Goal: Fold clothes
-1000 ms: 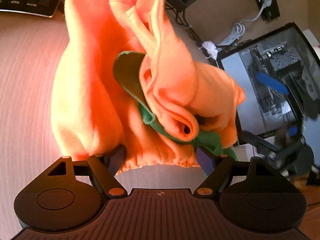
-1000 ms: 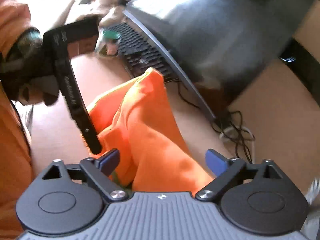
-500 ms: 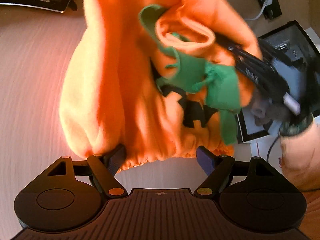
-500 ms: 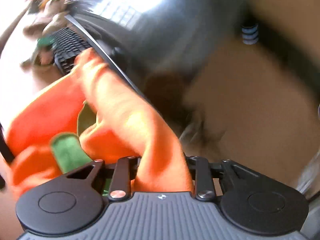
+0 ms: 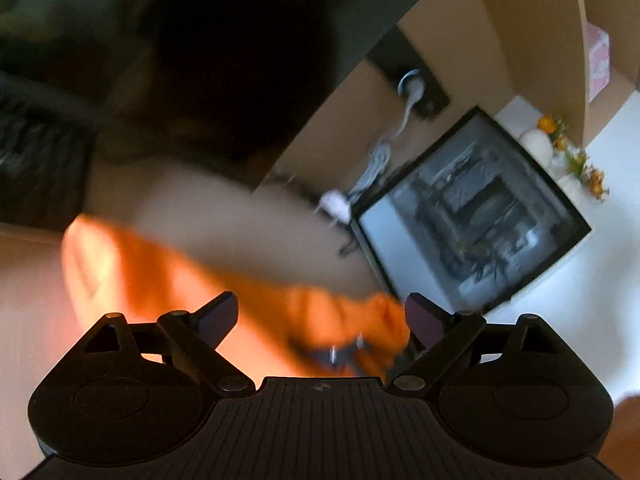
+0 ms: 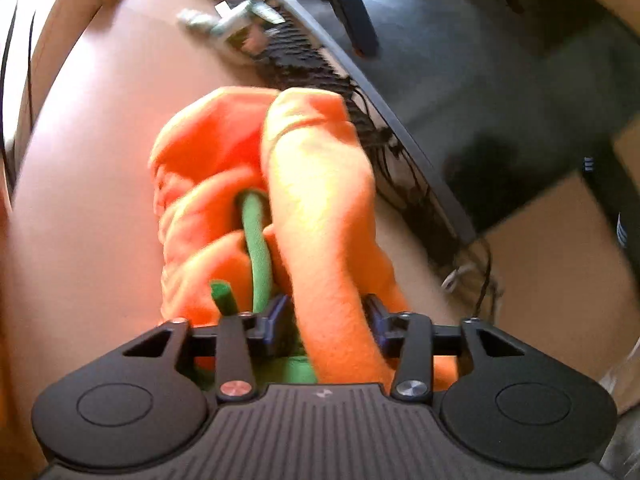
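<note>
Right gripper (image 6: 326,322): its blue-padded fingers (image 6: 276,318) straddle a thick fold of the bright orange fleece garment with green trim (image 6: 320,200), and they are opening, pads barely touching the cloth. The fold runs straight away from the fingers along the pale pink worktop (image 6: 100,160) toward the black keyboard (image 6: 308,64). Left gripper (image 5: 320,314) is spreading wide, nothing between its fingers, garment blurred just beyond, so the right is nearer.
</note>
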`<state>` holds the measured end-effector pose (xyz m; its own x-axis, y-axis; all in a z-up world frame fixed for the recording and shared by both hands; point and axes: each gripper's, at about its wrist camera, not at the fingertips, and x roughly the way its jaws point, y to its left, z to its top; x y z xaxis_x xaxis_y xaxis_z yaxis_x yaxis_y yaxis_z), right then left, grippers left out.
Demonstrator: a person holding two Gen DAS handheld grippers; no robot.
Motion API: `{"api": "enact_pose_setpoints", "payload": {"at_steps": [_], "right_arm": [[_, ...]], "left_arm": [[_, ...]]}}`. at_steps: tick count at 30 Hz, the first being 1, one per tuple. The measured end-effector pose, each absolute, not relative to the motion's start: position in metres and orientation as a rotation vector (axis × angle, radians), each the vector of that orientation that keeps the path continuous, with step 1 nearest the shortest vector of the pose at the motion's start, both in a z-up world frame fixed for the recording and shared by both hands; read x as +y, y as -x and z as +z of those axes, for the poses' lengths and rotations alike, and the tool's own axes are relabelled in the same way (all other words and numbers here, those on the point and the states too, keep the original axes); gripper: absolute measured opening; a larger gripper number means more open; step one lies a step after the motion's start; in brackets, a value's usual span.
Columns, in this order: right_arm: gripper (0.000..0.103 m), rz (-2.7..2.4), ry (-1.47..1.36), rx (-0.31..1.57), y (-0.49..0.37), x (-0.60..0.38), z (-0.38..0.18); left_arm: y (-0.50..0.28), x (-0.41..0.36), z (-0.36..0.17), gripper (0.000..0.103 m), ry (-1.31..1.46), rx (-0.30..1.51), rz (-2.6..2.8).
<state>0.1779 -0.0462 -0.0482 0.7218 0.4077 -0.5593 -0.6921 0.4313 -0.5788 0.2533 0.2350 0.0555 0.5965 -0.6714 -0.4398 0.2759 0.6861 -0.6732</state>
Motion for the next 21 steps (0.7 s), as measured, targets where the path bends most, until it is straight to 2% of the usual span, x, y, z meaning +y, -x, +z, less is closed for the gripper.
{"api": "enact_pose_setpoints", "payload": {"at_steps": [2,6,8,13,17,19,21], "right_arm": [[0.074,0.717,0.734,0.448,-0.183,-0.056,-0.03],[0.087,0.745,0.466,0.579,-0.18,-0.106,0.01],[0.102,0.737,0.33,0.591,-0.181,-0.128,0.034],[0.103,0.551,-0.038,0.579,-0.213,-0.159,0.054],[0.103,0.35,-0.193,0.738,-0.241,-0.164,0.006],[0.103,0.283,-0.149,0.831,-0.239,-0.161,-0.028],[0.103,0.253,-0.103,0.838,-0.227,-0.156,-0.045]], "left_arm": [[-0.27,0.219,0.03,0.094,0.609,0.815,-0.566],[-0.262,0.209,-0.012,0.092,0.567,0.963,-0.526],[-0.251,0.21,-0.02,0.093,0.549,0.995,-0.526],[-0.245,0.199,-0.029,0.093,0.418,1.022,-0.489],[-0.245,0.183,-0.028,0.093,0.343,1.018,-0.46],[-0.242,0.18,-0.028,0.093,0.306,1.013,-0.45],[-0.239,0.179,-0.029,0.094,0.277,1.01,-0.441]]}}
